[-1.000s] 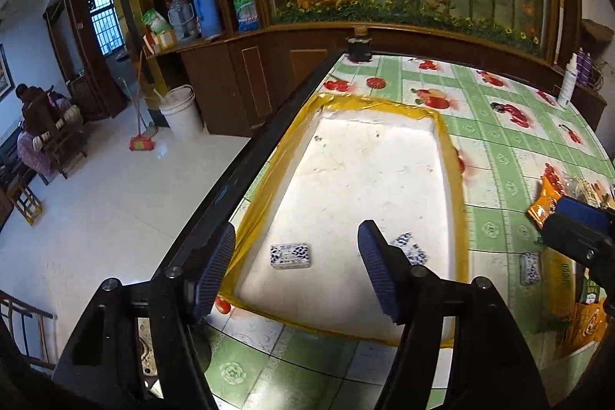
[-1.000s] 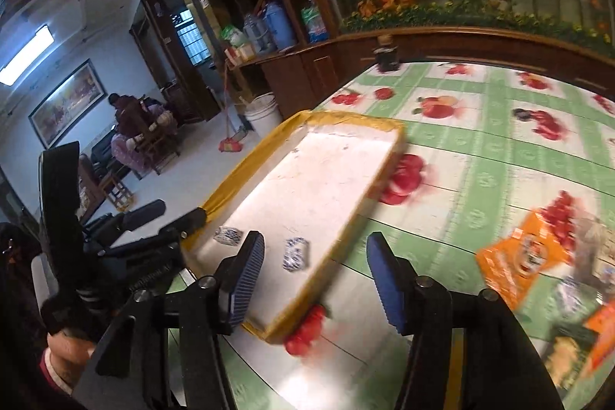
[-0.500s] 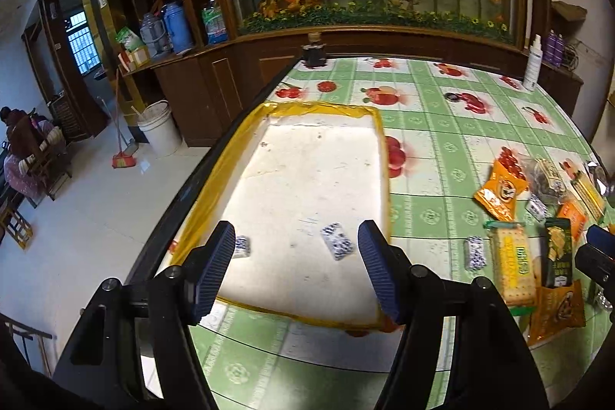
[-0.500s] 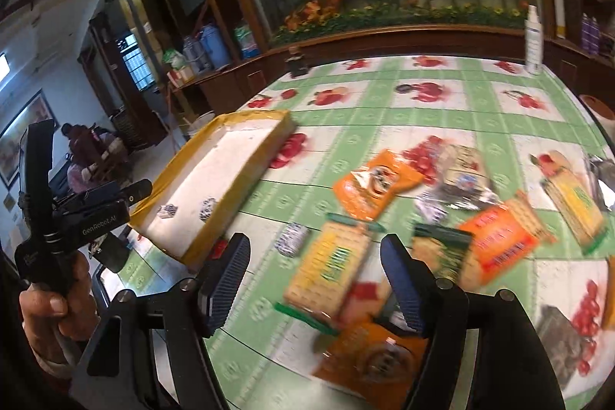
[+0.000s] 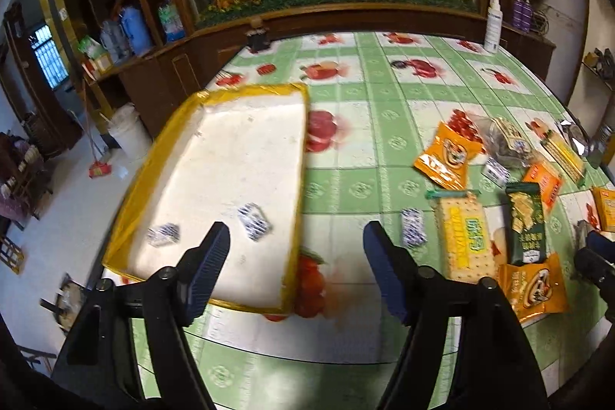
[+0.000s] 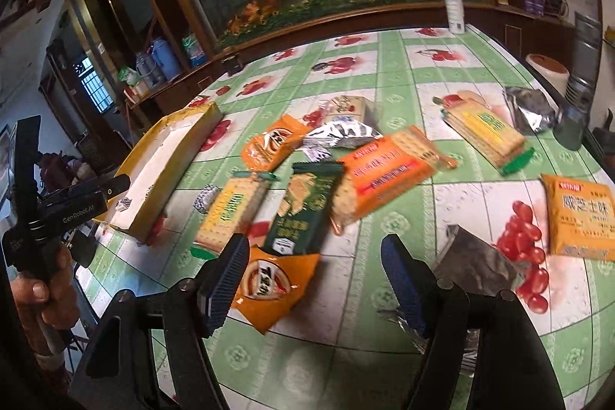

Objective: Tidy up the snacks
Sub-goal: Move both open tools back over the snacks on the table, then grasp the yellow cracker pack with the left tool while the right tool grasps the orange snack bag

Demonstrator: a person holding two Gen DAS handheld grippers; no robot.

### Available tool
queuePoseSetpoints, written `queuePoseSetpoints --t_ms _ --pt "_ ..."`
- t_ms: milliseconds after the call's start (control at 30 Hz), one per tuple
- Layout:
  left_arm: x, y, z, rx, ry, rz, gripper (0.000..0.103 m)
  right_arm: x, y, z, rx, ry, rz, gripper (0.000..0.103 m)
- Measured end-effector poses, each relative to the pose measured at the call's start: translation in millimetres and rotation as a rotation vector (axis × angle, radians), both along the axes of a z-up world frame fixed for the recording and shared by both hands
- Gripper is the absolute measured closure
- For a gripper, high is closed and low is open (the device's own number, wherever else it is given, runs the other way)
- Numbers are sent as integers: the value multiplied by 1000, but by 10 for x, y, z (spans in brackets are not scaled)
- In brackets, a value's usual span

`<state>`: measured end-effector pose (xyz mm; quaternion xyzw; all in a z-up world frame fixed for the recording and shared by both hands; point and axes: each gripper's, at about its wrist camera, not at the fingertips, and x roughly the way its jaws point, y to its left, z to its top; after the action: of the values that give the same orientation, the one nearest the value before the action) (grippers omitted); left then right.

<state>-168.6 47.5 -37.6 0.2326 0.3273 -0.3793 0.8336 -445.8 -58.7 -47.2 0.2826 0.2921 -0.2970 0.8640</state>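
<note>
Small blue-and-white packet [image 5: 413, 227] flat on the green check tablecloth [image 5: 346, 187], just right of the yellow-rimmed tray [image 5: 300, 156], long axis running away from the camera; just beyond and right of the left gripper [image 5: 296, 268], nearer it than the right gripper [image 6: 313, 281]; glossy, patterned, like two packets [image 5: 253, 221] already in the tray; left jaws opening, nothing between; right jaws wide apart, empty, above an orange pouch [image 6: 269, 285]; bigger cracker packs [image 6: 388, 171] strewn beyond

I cannot read the two small blue-and-white wrapped sweets [image 5: 251, 226] in the yellow-rimmed white tray [image 5: 298, 179]; motion blur smears their print.
</note>
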Motion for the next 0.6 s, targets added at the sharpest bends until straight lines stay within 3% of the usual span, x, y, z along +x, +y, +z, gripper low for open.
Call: queuePoseSetpoints --t_ms 100,267,467,600 --pt "-95 -104 -142 27 72 -48 30 -26 -15 -51 14 1 3 29" --pt "-270 -288 -277 66 118 -123 30 63 17 -79 17 11 34 29" --pt "-410 -555 -311 75 245 -242 30 288 128 -161 38 33 149 27" --pt "-492 -796 -384 113 237 -282 30 373 132 -179 39 49 200 21"
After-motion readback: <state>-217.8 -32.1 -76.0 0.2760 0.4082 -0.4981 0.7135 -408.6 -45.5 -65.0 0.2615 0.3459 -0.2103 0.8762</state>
